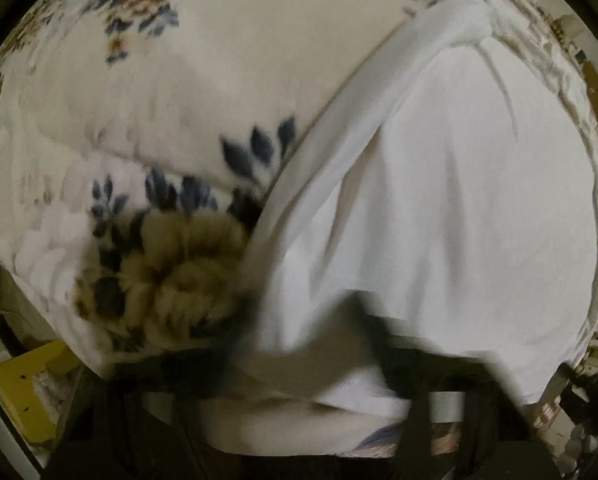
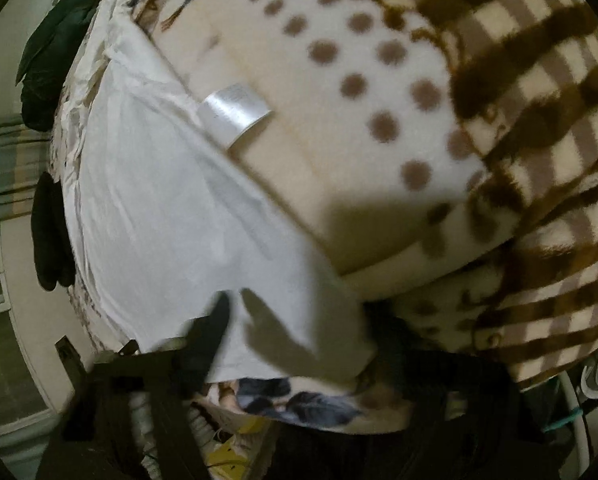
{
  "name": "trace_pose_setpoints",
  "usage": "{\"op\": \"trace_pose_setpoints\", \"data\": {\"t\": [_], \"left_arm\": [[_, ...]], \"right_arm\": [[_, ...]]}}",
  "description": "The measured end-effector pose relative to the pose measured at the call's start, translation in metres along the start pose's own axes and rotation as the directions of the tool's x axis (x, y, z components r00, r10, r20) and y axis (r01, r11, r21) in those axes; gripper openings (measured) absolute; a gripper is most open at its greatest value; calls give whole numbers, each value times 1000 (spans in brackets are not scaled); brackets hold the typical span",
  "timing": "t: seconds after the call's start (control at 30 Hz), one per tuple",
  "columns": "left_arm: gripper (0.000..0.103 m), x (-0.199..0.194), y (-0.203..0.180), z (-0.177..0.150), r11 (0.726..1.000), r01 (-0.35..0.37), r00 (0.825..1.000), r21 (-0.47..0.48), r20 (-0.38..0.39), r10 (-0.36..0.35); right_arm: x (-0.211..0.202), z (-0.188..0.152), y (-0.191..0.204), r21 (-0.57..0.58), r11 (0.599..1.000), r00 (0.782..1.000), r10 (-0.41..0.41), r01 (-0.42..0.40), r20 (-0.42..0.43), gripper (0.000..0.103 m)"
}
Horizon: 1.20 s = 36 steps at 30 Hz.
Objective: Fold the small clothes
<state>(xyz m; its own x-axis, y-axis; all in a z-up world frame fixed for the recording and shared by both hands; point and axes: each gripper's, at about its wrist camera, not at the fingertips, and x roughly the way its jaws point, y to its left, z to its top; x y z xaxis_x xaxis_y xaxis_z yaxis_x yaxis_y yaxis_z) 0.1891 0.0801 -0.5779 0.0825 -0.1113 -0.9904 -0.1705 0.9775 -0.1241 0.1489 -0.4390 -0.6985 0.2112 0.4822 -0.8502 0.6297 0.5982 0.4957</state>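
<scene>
A small white garment (image 1: 439, 216) lies spread on a floral blanket (image 1: 171, 92). In the left wrist view its near hem drapes over my left gripper (image 1: 311, 344), which holds the cloth; the dark fingers are mostly hidden under it. In the right wrist view the same white garment (image 2: 171, 200) stretches away to the upper left, with a white care label (image 2: 235, 114) at its right edge. My right gripper (image 2: 295, 320) holds the near corner; one dark finger (image 2: 215, 324) shows at the left, the other is under the cloth.
A dotted and brown-checked fleece blanket (image 2: 479, 100) lies to the right of the garment. Dark clothes (image 2: 59, 40) sit at the far left edge of the bed. A yellow object (image 1: 27, 388) lies below the bed edge.
</scene>
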Motion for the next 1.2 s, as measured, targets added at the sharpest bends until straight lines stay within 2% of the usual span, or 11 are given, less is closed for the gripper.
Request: {"op": "trace_pose_setpoints", "data": {"t": [0.03,0.07,0.1,0.2,0.37,0.5,0.67,0.77,0.93,1.07,1.2], "left_arm": [[5,-4,-2,2,1000,9,1000,-2,6,-9],[4,-10,-3,3,1000,22,1000,-3,21,-22],[4,-18,-7,3,1000,28,999,1,43,-29],[4,-41,-7,2,997,78,996,-25,52,-77],[4,-81,8,7,964,203,979,-170,63,-195],[4,-104,10,28,926,283,959,-250,102,-265],[3,-123,-6,72,903,346,937,-253,144,-319],[3,-133,-23,114,894,383,921,-234,176,-349],[3,-135,-56,192,891,414,903,-187,207,-376],[3,-125,-90,268,900,408,901,-152,226,-370],[3,-107,-120,340,920,377,909,-107,235,-344]], "right_arm": [[-4,0,-4,6,1000,1000,2,-2,1,17],[-7,-1,-4,11,1000,1000,21,-21,4,15],[-12,-2,-5,17,999,999,44,-45,8,8],[-25,-8,-1,31,996,996,87,-88,17,7],[-56,-11,15,63,980,982,187,-188,13,6],[-89,-1,32,83,961,965,263,-264,22,6],[-120,30,57,111,930,937,344,-349,61,6],[-131,61,80,122,914,921,377,-387,99,6],[-134,140,130,105,917,916,366,-385,163,6],[-122,213,173,99,922,914,349,-374,207,6],[-108,288,212,98,930,913,322,-355,250,6]]}}
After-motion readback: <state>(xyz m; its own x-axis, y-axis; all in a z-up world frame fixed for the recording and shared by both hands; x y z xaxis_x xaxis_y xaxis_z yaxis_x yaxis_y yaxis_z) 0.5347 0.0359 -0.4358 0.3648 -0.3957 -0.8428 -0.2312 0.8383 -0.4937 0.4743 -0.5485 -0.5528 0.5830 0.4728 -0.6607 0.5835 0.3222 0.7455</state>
